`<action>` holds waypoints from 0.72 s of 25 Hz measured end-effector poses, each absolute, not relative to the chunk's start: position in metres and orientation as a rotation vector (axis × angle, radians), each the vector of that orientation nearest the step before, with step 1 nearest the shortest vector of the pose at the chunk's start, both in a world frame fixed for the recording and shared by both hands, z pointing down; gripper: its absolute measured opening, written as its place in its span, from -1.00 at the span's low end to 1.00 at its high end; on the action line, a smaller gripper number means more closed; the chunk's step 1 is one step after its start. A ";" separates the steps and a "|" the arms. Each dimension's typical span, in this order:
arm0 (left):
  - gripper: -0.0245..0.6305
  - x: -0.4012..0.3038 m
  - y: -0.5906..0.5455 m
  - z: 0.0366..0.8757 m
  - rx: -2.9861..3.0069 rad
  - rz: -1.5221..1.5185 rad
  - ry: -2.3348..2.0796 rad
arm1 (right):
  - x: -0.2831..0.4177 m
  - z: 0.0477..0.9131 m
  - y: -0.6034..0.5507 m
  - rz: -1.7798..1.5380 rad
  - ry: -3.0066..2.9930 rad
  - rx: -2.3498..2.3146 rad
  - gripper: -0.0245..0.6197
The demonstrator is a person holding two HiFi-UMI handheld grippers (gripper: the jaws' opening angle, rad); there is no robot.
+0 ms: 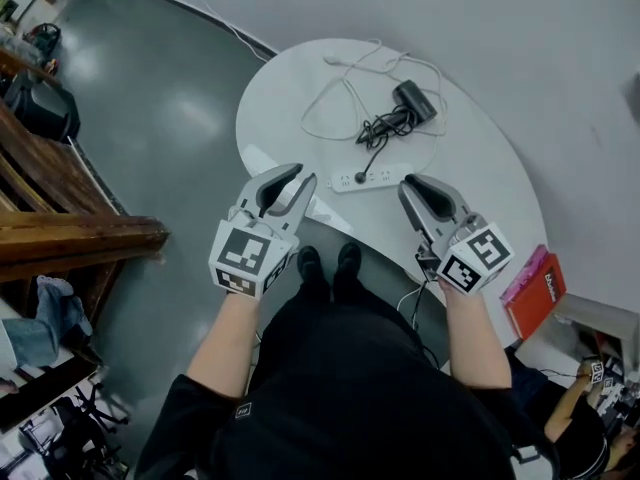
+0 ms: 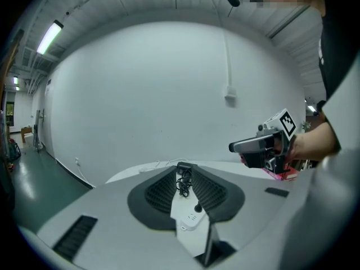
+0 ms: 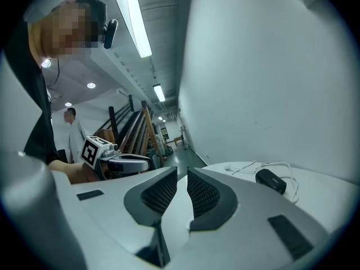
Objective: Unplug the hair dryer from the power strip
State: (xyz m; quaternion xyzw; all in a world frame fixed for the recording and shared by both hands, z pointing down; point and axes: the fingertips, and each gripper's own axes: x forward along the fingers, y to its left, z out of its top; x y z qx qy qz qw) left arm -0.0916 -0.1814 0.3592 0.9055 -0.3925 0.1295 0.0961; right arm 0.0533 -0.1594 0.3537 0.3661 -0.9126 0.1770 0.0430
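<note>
Unplugging not yet begun: left gripper's (image 1: pixel 303 175) jaws parted a little, right gripper's (image 1: pixel 410 183) parted by a narrow slit, both empty. Dead ahead through the left jaws' gap, power strip (image 1: pixel 383 178) with black plug (image 1: pixel 360 176) seemingly seated in it, hair dryer (image 1: pixel 413 100) farther beyond; reach, pinch and pull all left to do. Too small to judge the plug's seating; strip not clearly made out past the right jaws, only the dryer ahead to their right.

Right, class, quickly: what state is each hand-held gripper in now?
Left hand-held gripper: open, holding nothing.
Right hand-held gripper: slightly open, holding nothing.
</note>
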 end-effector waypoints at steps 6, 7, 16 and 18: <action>-0.57 -0.075 -0.191 0.405 2.647 0.502 -1.114 | 0.067 0.387 -0.174 0.633 -2.776 1.121 -0.80; -0.56 -0.072 -0.191 0.412 2.646 0.522 -1.104 | 0.068 0.392 -0.174 0.650 -2.774 1.120 -0.80; -0.54 -0.051 -0.202 0.461 2.641 0.585 -1.023 | 0.064 0.433 -0.182 0.743 -2.761 1.088 -0.80; -0.51 -0.047 -0.205 0.470 2.634 0.603 -1.014 | 0.063 0.438 -0.186 0.745 -2.762 1.080 -0.80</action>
